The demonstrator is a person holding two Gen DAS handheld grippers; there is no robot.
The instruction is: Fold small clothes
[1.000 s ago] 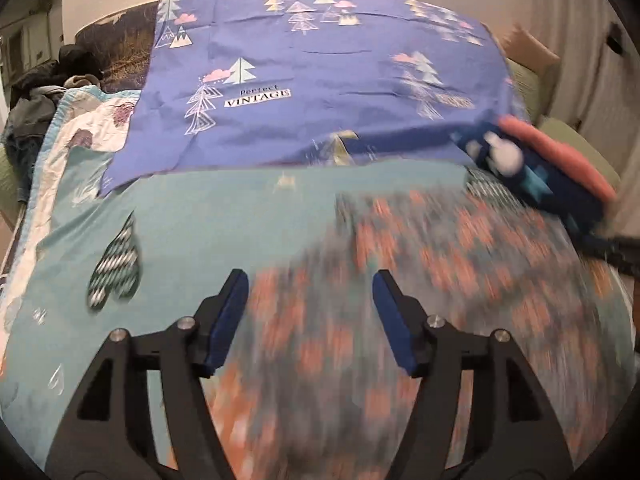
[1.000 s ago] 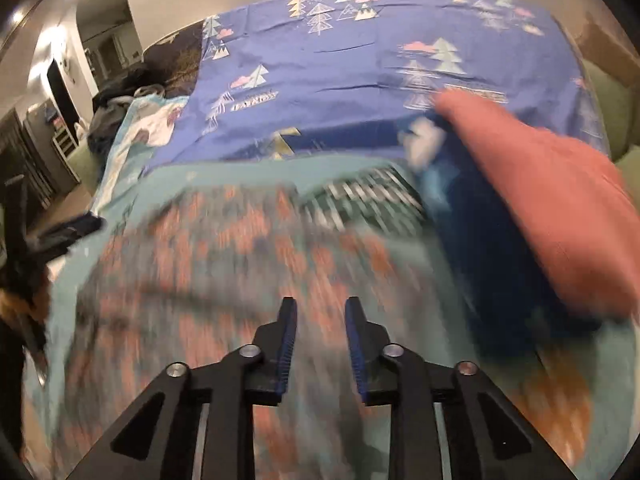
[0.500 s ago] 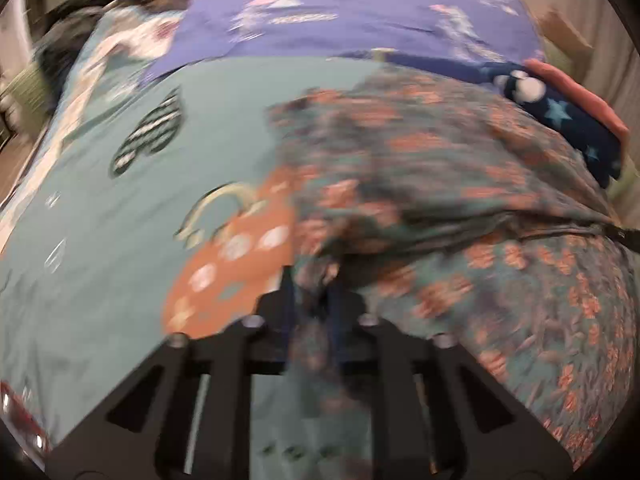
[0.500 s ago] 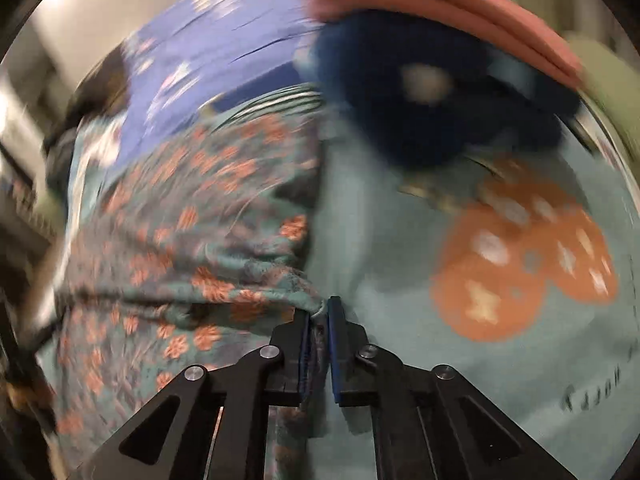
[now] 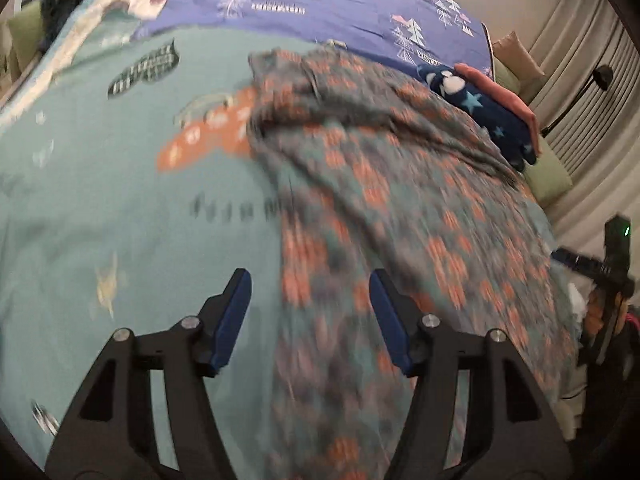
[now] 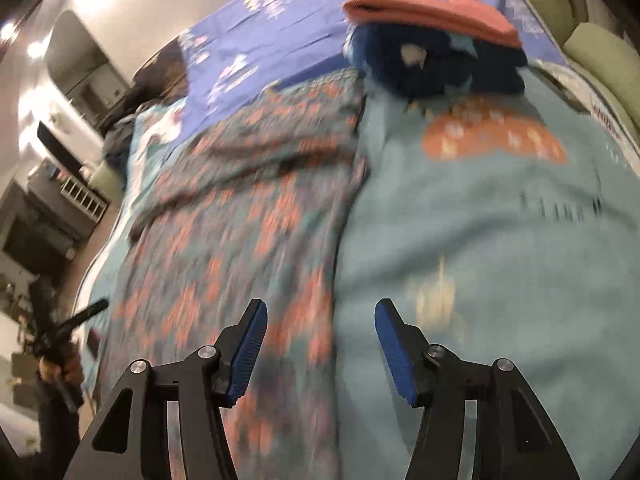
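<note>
A grey-teal garment with orange flowers (image 5: 384, 184) lies spread and rumpled on the teal bedspread (image 5: 120, 184); it also shows in the right wrist view (image 6: 240, 216). My left gripper (image 5: 310, 316) is open and empty above the garment's left edge. My right gripper (image 6: 320, 344) is open and empty above the garment's right edge. A stack of folded clothes, dark blue with stars (image 5: 484, 112) under a coral piece (image 6: 432, 16), lies at the far right of the bed.
A purple sheet with tree prints (image 5: 320, 4) covers the far end of the bed. Green cushions (image 5: 548, 176) and curtains (image 5: 600, 92) are on the right. Dark clothes (image 6: 132, 120) are piled at the far left.
Both grippers were shut on the floral garment's edges half a second ago; now both have opened, let it go and drawn back. The garment lies flatter on the bed.
</note>
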